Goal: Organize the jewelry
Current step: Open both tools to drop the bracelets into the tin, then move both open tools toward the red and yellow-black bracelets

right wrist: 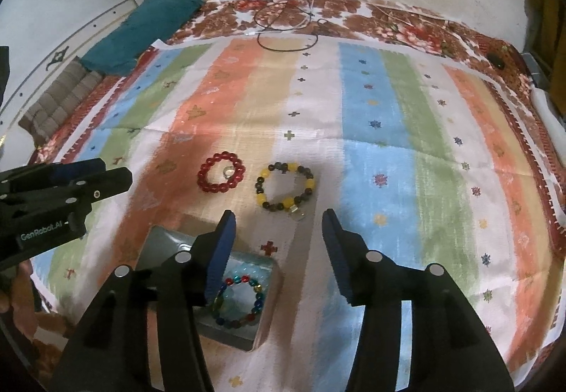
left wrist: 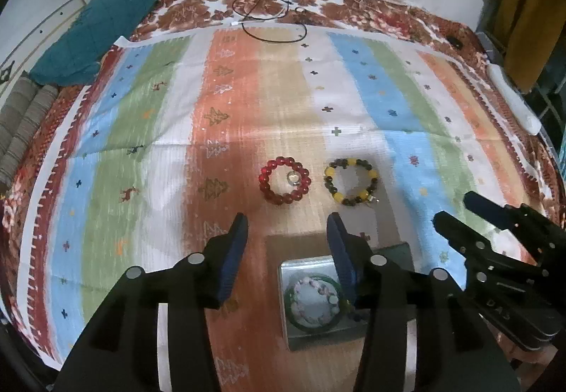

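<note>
On the striped cloth [left wrist: 169, 116], red bracelet [left wrist: 285, 181] and yellow-and-dark bracelet [left wrist: 351, 183] (light, floppy, slippery beads) ahead of both parted, empty grippers — best pinched across one strand

Left gripper [left wrist: 287, 227]: two matte black arms, each ending in a blue ribbed pad on its inner face. Round silver screw heads sit along the arms — two visible per side. The arm bodies are angular and broaden toward the camera, with recessed slots.

Right gripper [right wrist: 278, 224]: identical build — black arms, blue textured pads, paired silver screw heads.

Side profile of the right gripper, seen from the left wrist camera: tapered black fingers, small silver fasteners, a rectangular recessed plate, and partly legible raised lettering.

Side profile of the left gripper, seen from the right wrist camera: white "GenRobot.AI" marking on the black housing.
</note>
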The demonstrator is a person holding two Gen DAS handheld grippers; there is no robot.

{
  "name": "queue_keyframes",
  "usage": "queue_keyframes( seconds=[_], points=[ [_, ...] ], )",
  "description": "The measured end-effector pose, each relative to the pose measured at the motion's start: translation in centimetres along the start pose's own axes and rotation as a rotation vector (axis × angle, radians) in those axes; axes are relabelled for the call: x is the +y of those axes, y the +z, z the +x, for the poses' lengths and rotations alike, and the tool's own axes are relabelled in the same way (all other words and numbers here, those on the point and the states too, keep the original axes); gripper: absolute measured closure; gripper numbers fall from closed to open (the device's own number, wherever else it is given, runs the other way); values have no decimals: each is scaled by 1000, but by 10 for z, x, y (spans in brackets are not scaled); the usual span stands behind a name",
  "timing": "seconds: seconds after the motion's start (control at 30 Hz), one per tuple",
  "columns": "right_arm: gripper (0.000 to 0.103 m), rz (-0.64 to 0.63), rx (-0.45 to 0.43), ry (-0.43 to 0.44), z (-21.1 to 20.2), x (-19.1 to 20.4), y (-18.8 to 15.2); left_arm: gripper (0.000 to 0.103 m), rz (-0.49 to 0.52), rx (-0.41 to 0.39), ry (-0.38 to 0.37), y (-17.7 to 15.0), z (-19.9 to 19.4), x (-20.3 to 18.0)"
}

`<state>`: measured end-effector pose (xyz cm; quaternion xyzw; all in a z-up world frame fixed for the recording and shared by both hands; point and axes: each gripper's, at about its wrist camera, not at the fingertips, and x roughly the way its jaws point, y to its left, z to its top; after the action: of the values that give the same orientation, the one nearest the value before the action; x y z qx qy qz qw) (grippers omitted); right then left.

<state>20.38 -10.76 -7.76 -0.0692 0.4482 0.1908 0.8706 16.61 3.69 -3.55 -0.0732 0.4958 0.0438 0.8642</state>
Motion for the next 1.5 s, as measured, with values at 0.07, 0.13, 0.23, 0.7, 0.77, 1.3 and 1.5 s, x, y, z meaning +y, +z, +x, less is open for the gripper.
queue_keyframes(
  seconds=[0.07, 0.13, 0.23, 0.7, 0.77, 1.3, 1.5],
  points=[
    [49, 6, 5, -6, 5, -3, 4, 53, 1, 8, 12, 4, 6, 2],
    [48, 12, 14, -12, 10, -7, 7, 52, 2, 16, 23, 6, 10, 3],
    [46, 11, 27, -18, 19, -9, 12, 47, 8, 28, 35, 10, 17, 7],
    [36, 1, 88, -41, 57, -15, 24, 41, 17, 89, 69, 24, 53, 19],
    [36, -2, 99, -44, 63, -15, 24, 40, 10, 99, 75, 26, 59, 21],
    [36, -22, 166, -79, 102, -15, 30, 40, 18, 160, 81, 38, 99, 23],
    [36, -31, 184, -81, 115, -14, 32, 40, 18, 190, 79, 41, 119, 23]
  ],
)
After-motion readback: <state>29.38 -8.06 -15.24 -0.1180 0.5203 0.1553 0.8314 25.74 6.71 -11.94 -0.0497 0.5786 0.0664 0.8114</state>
